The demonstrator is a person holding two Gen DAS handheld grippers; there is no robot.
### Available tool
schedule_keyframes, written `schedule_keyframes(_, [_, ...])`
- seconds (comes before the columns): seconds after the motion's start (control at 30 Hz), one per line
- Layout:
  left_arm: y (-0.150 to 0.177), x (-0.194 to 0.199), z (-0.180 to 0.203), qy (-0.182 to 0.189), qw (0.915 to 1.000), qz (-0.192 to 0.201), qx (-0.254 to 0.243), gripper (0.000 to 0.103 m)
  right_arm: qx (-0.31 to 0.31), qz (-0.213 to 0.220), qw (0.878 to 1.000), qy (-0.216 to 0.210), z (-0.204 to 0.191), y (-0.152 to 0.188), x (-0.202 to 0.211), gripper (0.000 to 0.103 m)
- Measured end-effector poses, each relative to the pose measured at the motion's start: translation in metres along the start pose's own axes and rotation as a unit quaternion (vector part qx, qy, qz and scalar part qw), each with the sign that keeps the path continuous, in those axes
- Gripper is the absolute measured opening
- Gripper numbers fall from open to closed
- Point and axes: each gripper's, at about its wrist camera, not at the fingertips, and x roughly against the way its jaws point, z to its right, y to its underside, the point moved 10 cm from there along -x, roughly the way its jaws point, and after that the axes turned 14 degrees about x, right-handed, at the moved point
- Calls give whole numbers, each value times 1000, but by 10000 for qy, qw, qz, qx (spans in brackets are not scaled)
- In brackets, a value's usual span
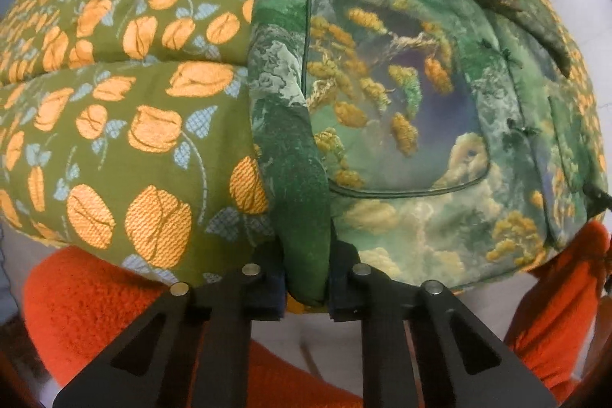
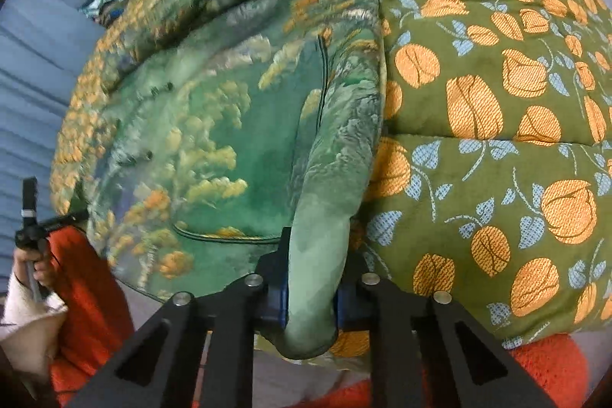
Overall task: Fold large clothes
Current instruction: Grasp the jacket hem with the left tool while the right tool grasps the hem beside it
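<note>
Both claws clamped on folded hem of padded green landscape-print jacket (image 1: 382, 109), beside orange-tulip olive quilt (image 1: 114, 64): left gripper (image 1: 306, 297), right gripper (image 2: 311, 308), likely for folding.

Soft even light, slight blur, strong fisheye bending, dark corners.

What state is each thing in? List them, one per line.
Left gripper: shut on the jacket's folded edge.
Right gripper: shut on the jacket's folded edge.
Green padded jacket: partly folded, orange-flower lining turned outward, hem lifted.
Orange fleece: lying underneath, untouched.
</note>
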Motion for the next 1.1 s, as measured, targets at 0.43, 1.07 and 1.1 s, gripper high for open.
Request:
schedule_keyframes(0.43, [-2, -18, -29, 24, 9996, 56, 270, 85, -435, -171, 9989, -75, 16, 7, -26, 70])
schedule_keyframes(1.07, [61, 102, -33, 1314, 9907, -248, 269, 8, -822, 112, 9840, -1578, -40, 38, 66, 13])
schedule_keyframes(1.1, [55, 116, -31, 1506, 9878, -191, 360, 8, -953, 305, 9784, -1810, -42, 33, 79, 13])
